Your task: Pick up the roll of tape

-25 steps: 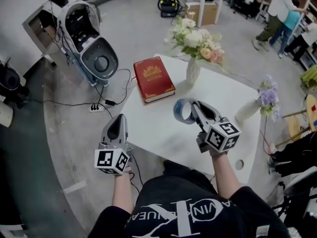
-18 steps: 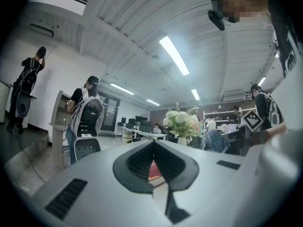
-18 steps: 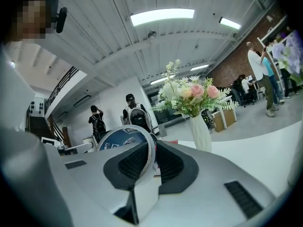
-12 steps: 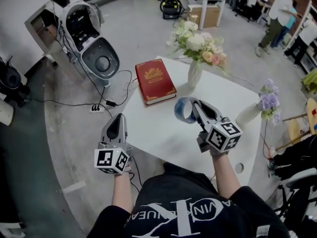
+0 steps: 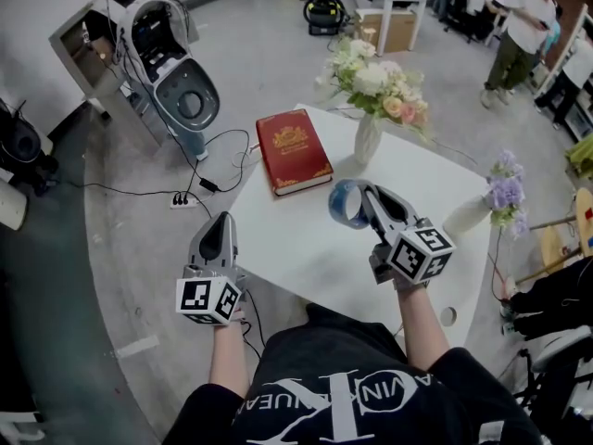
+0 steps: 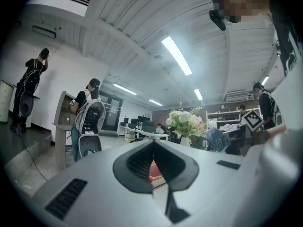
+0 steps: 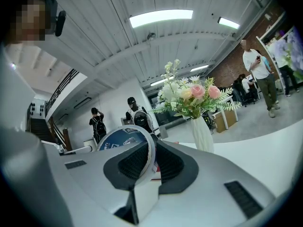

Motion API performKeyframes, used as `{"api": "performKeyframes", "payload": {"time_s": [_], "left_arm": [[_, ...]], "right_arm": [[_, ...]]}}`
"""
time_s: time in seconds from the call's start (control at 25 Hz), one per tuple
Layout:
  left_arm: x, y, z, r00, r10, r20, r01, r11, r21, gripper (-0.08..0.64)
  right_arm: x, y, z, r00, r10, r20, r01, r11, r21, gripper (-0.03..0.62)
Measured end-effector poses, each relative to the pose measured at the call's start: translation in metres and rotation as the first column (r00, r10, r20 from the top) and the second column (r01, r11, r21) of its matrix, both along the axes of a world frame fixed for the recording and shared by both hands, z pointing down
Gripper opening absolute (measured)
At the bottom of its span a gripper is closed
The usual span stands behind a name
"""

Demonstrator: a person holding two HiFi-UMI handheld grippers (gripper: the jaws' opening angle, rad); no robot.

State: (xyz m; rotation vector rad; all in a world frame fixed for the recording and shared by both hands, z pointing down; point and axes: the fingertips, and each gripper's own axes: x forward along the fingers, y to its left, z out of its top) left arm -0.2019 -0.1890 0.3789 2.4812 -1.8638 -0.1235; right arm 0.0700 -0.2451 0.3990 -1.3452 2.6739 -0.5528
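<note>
Right gripper view: the tape (image 7: 124, 141) was seen clamped by its wall between the jaws of the right gripper (image 7: 150, 161), which were closed on it. The roll's lower part was covered by the pads, and its label could not be read. In the head view it was held over the table (image 5: 296, 248), near the book (image 5: 293, 150); whether it was clear of the top could not be told. The left gripper (image 5: 222, 225), beyond the table's edge, was closed to a slit, with nothing held. Compared with a second earlier, the grip and both grippers' places were unchanged; only the framing was slightly shifted.
</note>
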Motion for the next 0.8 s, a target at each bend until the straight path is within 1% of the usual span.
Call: {"api": "performKeyframes", "payload": {"time_s": [0.8], "left_arm": [[0.0018, 0.0048, 0.0055, 1.0, 0.01, -0.004, -0.01, 1.0, -0.017, 0.002]], "right_arm": [[0.0033, 0.0066, 0.0009, 1.0, 0.017, 0.007, -0.017, 1.0, -0.001, 0.066]]}}
